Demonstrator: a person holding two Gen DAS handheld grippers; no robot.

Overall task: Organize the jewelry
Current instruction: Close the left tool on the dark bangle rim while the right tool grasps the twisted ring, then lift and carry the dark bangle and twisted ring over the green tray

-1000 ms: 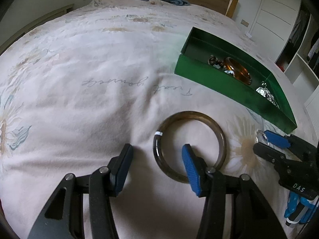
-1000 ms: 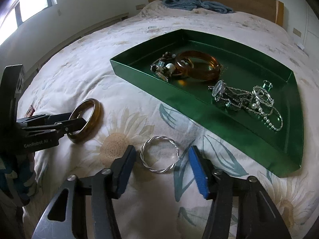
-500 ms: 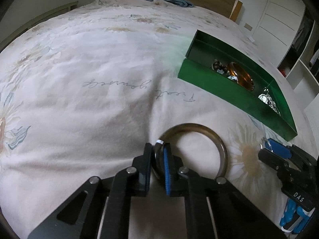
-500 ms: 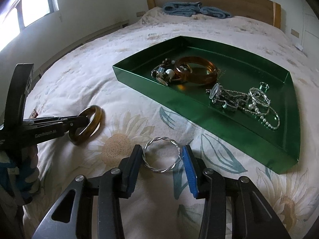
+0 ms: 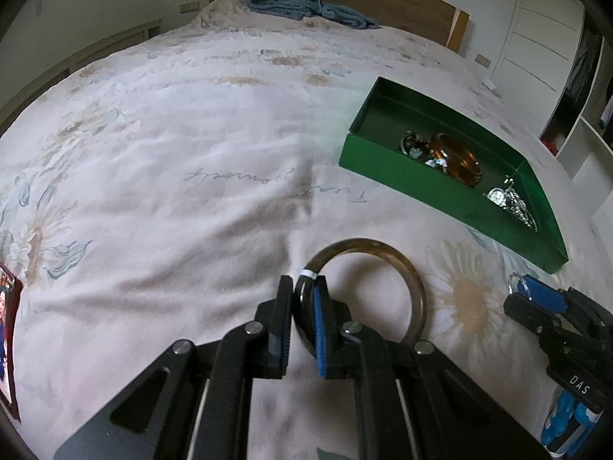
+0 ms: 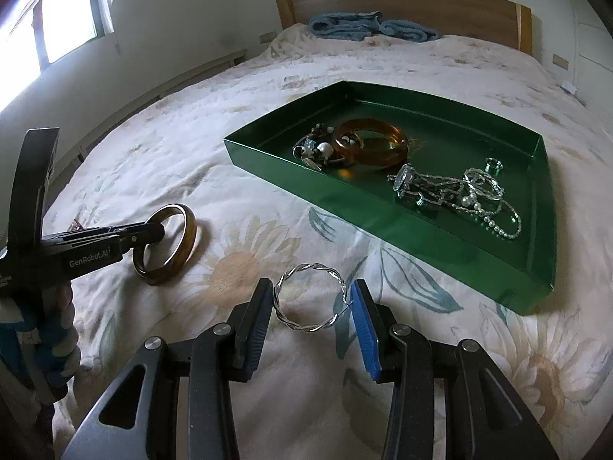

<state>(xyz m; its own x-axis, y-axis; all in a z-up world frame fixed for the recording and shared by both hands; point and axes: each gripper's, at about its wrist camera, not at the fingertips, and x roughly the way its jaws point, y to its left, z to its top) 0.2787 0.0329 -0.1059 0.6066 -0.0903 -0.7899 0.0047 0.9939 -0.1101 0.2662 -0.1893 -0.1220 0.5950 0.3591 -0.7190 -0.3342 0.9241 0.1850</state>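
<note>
My left gripper (image 5: 303,291) is shut on the near-left rim of a brown bangle (image 5: 402,264) lying on the bedspread; it also shows in the right wrist view (image 6: 180,237). My right gripper (image 6: 312,299) has its fingers closed against both sides of a twisted silver bracelet (image 6: 310,299) on the bedspread. A green tray (image 6: 440,237) lies beyond, holding an amber bangle (image 6: 371,145), a watch, pearls and rings; the tray also shows in the left wrist view (image 5: 383,165).
The bed is covered by a floral bedspread (image 5: 191,176). A folded blue towel (image 6: 367,27) lies by the wooden headboard (image 6: 402,0). A window (image 6: 57,23) is at left, white cupboards (image 5: 544,38) at right. A picture frame edge (image 5: 7,345) lies far left.
The left fingers closed on the bangle rim. The right fingers closed in around the silver bracelet until they touch its sides. Both cameras rose slightly.
</note>
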